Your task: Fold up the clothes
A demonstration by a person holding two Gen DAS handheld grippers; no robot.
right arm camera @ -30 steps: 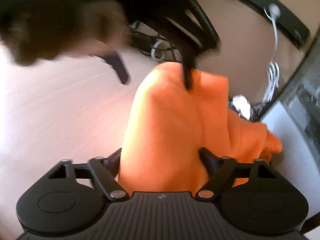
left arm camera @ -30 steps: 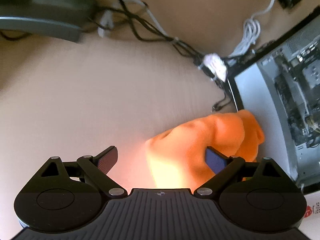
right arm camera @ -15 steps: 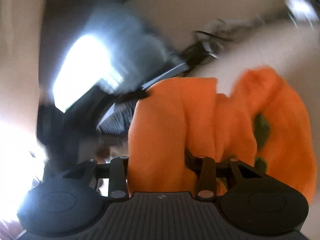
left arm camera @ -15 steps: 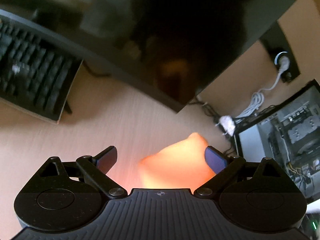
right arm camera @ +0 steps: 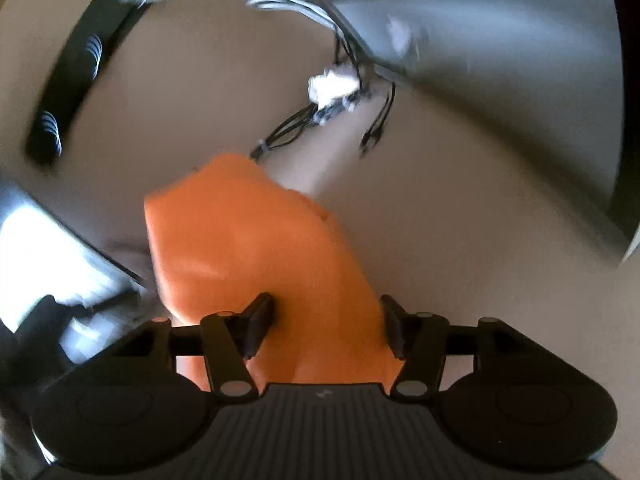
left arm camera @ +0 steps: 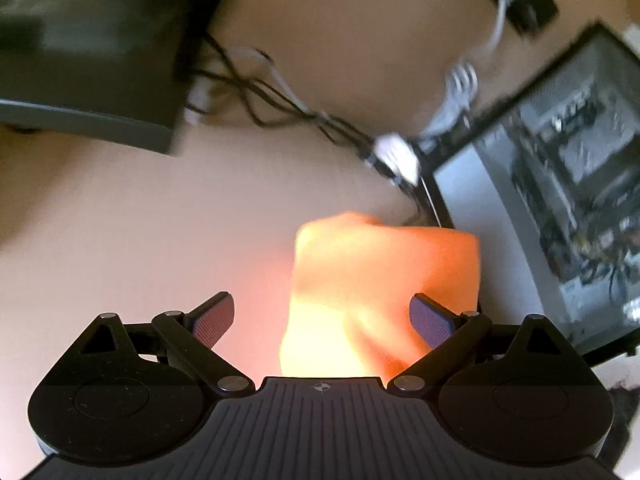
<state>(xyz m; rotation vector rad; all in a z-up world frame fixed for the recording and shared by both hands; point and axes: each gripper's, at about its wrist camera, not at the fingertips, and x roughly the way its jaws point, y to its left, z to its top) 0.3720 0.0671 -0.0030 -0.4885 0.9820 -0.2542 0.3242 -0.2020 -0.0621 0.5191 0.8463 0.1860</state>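
Note:
An orange garment [left arm camera: 384, 280] lies bunched on the light wooden desk [left arm camera: 160, 240]. In the left wrist view my left gripper [left arm camera: 322, 320] is open, its fingers wide apart, with the cloth lying between them nearer the right finger [left arm camera: 432, 320]. In the right wrist view the same orange garment [right arm camera: 248, 248] fills the middle. My right gripper [right arm camera: 326, 320] is open around a fold of it, the cloth running back between the fingers toward the camera. Both views are blurred by motion.
A dark monitor base [left arm camera: 88, 80] stands at the far left, with tangled black and white cables [left arm camera: 288, 104] behind the garment. An open computer case [left arm camera: 560, 200] stands at the right. A black power strip [right arm camera: 80, 68] lies at the back.
Both grippers swung sharply. The left view dropped from the monitor and keyboard back to the desk and cloth. The right gripper turned toward the cables, and the garment hangs differently between its fingers.

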